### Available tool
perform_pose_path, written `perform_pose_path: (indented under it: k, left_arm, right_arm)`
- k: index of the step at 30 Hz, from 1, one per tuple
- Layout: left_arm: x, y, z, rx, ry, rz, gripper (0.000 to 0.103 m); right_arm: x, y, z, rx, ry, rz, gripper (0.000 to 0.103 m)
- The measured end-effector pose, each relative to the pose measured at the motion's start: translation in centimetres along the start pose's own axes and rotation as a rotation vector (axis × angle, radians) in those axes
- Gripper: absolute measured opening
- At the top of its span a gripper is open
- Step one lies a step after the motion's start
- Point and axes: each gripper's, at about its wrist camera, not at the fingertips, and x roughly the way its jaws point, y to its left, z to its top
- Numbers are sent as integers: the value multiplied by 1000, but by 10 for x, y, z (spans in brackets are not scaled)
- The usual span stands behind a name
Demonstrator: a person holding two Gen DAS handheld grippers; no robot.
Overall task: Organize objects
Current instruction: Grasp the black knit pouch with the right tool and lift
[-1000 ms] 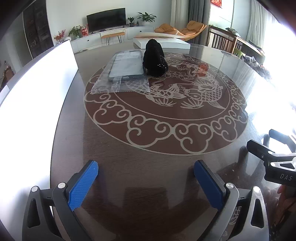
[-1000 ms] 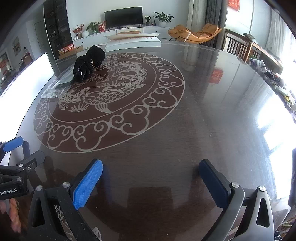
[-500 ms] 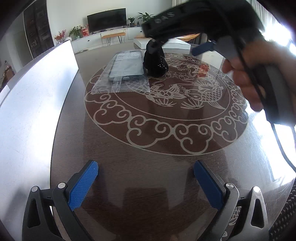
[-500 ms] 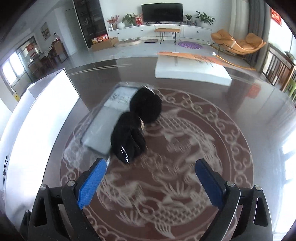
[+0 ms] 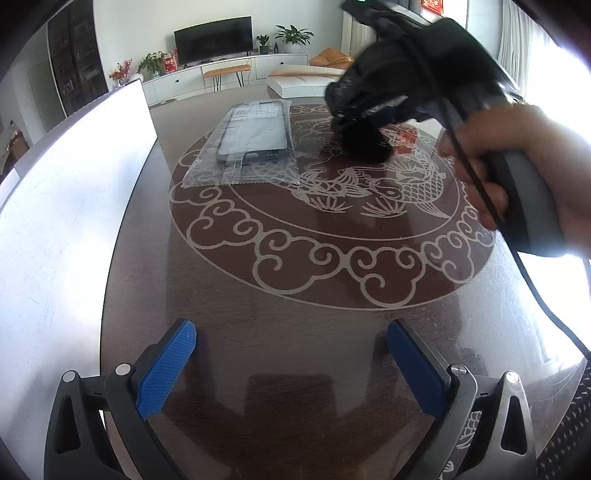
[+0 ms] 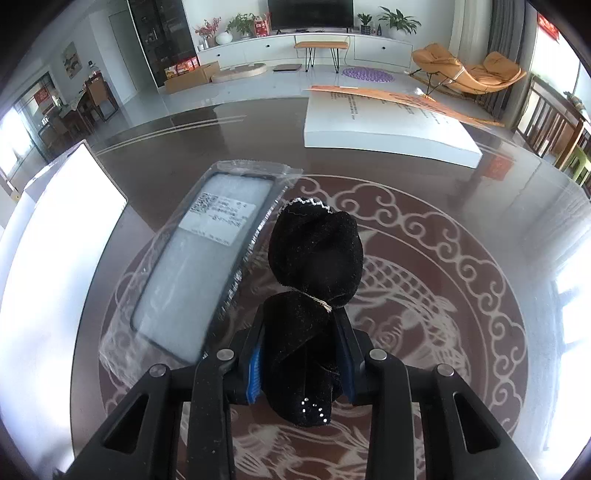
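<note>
— Big bright living room, this: a television (image 6: 309, 13) on the far wall over a long white cabinet (image 6: 306, 48), an orange lounge chair (image 6: 469, 72) by the curtains. And that table (image 5: 295, 295)?

— Dark and glossy, with a pale dragon-and-cloud medallion (image 5: 332, 236) worked into the top. A flat white box (image 6: 388, 129) lies at its far side, and a white panel (image 5: 62, 206) runs along the left edge.

— What's next down in size?

— A phone case sealed in a clear plastic bag (image 6: 207, 266), lying flat on the medallion's left part, label up. Just beside it, on the right, the black velvet pouch (image 6: 314, 295) (tied at the waist with thin silvery cord, a few small studs low on the near half).

— And the claws?

— The right gripper (image 6: 301, 365) is closing, its blue pads already pressing the near half of the pouch from both sides; the far half bulges out in front. A hand (image 5: 517, 170) holds its handle. The left gripper (image 5: 291, 365) hangs over bare tabletop at the near edge, blue pads spread wide, with nothing between them.
</note>
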Motion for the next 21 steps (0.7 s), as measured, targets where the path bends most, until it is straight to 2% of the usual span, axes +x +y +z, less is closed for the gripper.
perform_pose_path:
  k: [4,8,13,15,16,17,21]
  left_arm:
    - [0,0,1,-1,0,3,103]
    - [1,0,1,0,0,3,103]
    - [1,0,1,0,0,3,103]
    - [1,0,1,0,0,3,103]
    - [1,0,1,0,0,3,103]
    - [1,0,1,0,0,3,103]
    - [1,0,1,0,-1,3,103]
  right_arm:
    - [-28,-52,-46,75,-31,-44,33]
    - [-70,-109,-110,198,-74,-98,33]
    - [-109,-146,-177,270,-140,-180,36]
    - [-115,-156,-190,293,-148,-191,51]
    - [-117,-159,-194,299,-153,-198,70]
    - [-118,-162,-198,302,-165,-203,82]
    - [-116,-161,-204,287,-168,-218,83]
